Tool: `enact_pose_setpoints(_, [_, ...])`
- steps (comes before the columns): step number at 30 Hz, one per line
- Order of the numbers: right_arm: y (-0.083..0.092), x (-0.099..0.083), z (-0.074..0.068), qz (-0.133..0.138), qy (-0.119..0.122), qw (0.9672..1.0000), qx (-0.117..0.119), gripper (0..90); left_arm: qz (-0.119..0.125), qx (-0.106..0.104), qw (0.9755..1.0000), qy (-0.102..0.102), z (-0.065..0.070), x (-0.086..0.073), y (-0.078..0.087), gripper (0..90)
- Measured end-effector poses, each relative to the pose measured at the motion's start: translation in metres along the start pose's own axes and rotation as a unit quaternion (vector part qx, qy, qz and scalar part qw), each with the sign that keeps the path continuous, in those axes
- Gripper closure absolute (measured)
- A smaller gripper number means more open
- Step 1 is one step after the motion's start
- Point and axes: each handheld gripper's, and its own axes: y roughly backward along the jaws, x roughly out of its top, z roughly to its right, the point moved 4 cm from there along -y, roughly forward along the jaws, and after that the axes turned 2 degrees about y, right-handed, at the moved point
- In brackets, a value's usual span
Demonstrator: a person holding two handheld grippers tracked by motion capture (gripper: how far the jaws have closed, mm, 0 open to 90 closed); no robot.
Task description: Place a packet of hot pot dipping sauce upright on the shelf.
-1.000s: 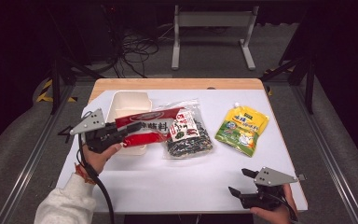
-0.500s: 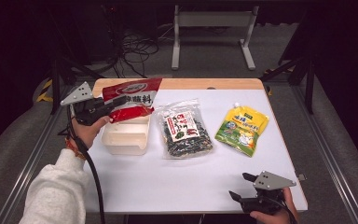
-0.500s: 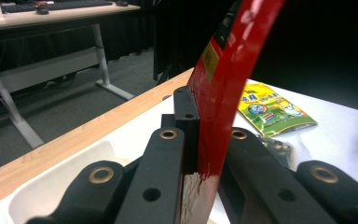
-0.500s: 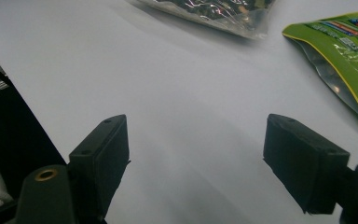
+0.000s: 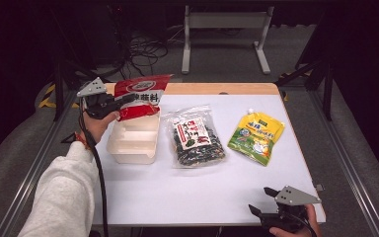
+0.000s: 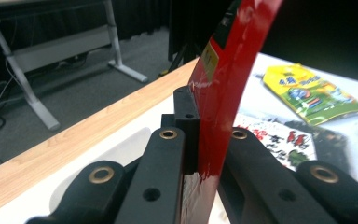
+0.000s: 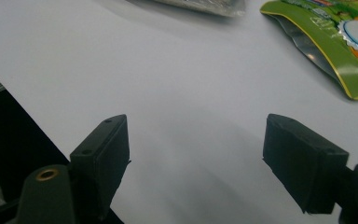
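My left gripper [image 5: 123,102] is shut on a red packet [image 5: 139,95] and holds it in the air over the far end of a white plastic tray [image 5: 131,148] at the table's left. In the left gripper view the red packet [image 6: 223,84] stands on edge, pinched between the two black jaws. A clear bag of dark seaweed snacks [image 5: 195,139] lies mid-table, and a yellow-green spouted pouch [image 5: 255,136] lies to its right. My right gripper [image 5: 264,201] rests near the front right edge, open, with bare white tabletop between its fingers [image 7: 102,154].
The white table [image 5: 192,192] has a wooden strip along its far edge [image 5: 217,89]. Dark floor with cables and a metal stand [image 5: 224,29] lies beyond it. Metal rails run along both sides of the table.
The left gripper has carried the red packet from beside the seaweed bag up and away toward the far left corner, uncovering the white tray. The right gripper has stayed put.
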Motion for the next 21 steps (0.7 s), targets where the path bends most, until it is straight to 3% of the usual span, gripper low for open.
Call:
enact_pose_setpoints(9, [0.010,-0.008,0.003,0.002,-0.023,0.9996,-0.015,23.8,-0.042,0.013,0.9990,-0.010,-0.015,-0.006,-0.025,89.7])
enact_pose_setpoints(12, [0.011,-0.010,0.003,0.006,-0.023,0.9995,-0.019,24.6,-0.044,0.018,0.9989,-0.001,-0.019,-0.010,-0.030,89.6])
enact_pose_setpoints(18, [0.010,-0.010,0.000,0.000,-0.017,0.9997,-0.016,24.6,-0.062,0.039,0.9973,-0.006,-0.023,-0.015,-0.036,89.2])
enact_pose_setpoints(21, [0.010,-0.010,0.000,-0.001,-0.015,0.9998,-0.015,24.6,-0.063,0.034,0.9975,0.005,-0.023,-0.017,-0.037,88.4])
